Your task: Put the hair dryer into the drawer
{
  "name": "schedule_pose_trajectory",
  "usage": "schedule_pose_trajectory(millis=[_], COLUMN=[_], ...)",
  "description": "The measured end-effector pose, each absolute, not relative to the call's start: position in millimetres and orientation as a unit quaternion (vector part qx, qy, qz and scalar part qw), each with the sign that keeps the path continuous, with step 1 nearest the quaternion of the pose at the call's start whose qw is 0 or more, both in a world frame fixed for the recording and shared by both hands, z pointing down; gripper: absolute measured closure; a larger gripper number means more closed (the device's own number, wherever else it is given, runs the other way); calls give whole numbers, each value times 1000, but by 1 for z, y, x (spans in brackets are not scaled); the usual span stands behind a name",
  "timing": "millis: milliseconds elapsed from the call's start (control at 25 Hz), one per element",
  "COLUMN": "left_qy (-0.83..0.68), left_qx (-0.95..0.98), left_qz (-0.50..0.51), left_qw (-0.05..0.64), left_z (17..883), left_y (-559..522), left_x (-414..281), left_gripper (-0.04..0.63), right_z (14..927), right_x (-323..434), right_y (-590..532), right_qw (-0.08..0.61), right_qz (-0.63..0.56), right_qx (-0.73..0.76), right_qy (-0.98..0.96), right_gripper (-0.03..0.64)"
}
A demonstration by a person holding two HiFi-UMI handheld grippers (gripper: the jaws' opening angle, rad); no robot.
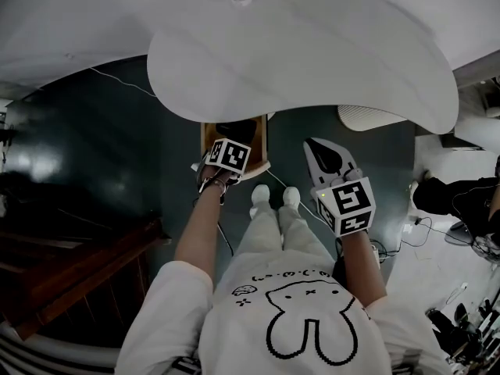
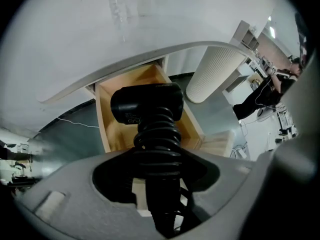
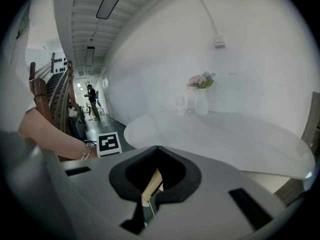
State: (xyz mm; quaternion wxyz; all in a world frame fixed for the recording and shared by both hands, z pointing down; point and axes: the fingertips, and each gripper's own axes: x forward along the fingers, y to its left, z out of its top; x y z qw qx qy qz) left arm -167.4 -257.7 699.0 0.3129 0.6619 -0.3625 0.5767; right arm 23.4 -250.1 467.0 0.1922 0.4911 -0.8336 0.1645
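A black hair dryer (image 2: 145,104) with its cord coiled round the handle (image 2: 157,141) hangs head-down over the open wooden drawer (image 2: 107,129). My left gripper (image 2: 160,159) is shut on that handle and points straight down. In the head view the left gripper (image 1: 230,153) sits over the drawer (image 1: 205,139) under the table's edge, and the hair dryer (image 1: 236,130) shows as a dark shape inside the drawer's outline. My right gripper (image 1: 314,145) hovers to the right of the drawer, shut and holding nothing; its jaws (image 3: 156,151) meet at the tip.
The white table (image 1: 312,61) overhangs the drawer and carries a vase of flowers (image 3: 201,101) and a glass (image 3: 180,105). Its white ribbed base (image 2: 212,74) stands right of the drawer. Dark wooden stairs (image 1: 78,264) are at left. Cables (image 1: 426,233) lie at right.
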Motion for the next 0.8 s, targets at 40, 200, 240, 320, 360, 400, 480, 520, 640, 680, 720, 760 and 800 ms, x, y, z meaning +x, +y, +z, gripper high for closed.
schedule_pose_trajectory(millis=[40,200,240,320,360,400,480,520,640,680,720,760,800], left_qy=[-360,-352,-351,-350,-349,-347,-340,-336,-328,-327,-326,-323,-320], left_qx=[661,656,655,653,652,650,643,640,636,634,631,625,619], left_qz=[582,601,604,609,613,617,629,635,645,647,651,656,662], left_qw=[308,289,287,282,279,276,274,272,267,268,270,273,276], left_z=[702,713,716,722,726,729,735,738,744,747,749,752,755], left_y=[-259,-267,-269,-274,-276,-277,-279,-280,-286,-287,-288,-288,-288], left_x=[-167,-167,-166,-164,-164,-163,-162,-161,-159,-159,-160,-161,-163], left_gripper=[347,347,347,347,347,347,347,347,347,347,347,347,347], right_z=[467,471,474,481,484,488,493,495,500,502,503,504,506], right_x=[24,24,25,26,27,27,29,30,34,35,36,36,37], right_y=[-249,-246,-245,-245,-244,-244,-242,-242,-242,-242,-243,-243,-242], right_qw=[192,195,196,197,197,197,200,201,205,207,208,209,210], right_qz=[165,171,174,183,188,192,199,201,206,207,209,210,211], right_qx=[492,493,493,494,495,495,494,494,494,494,494,494,494], right_qy=[-833,-830,-829,-827,-825,-824,-822,-822,-819,-819,-818,-817,-817], right_gripper=[615,615,615,615,615,615,615,615,615,615,615,615,615])
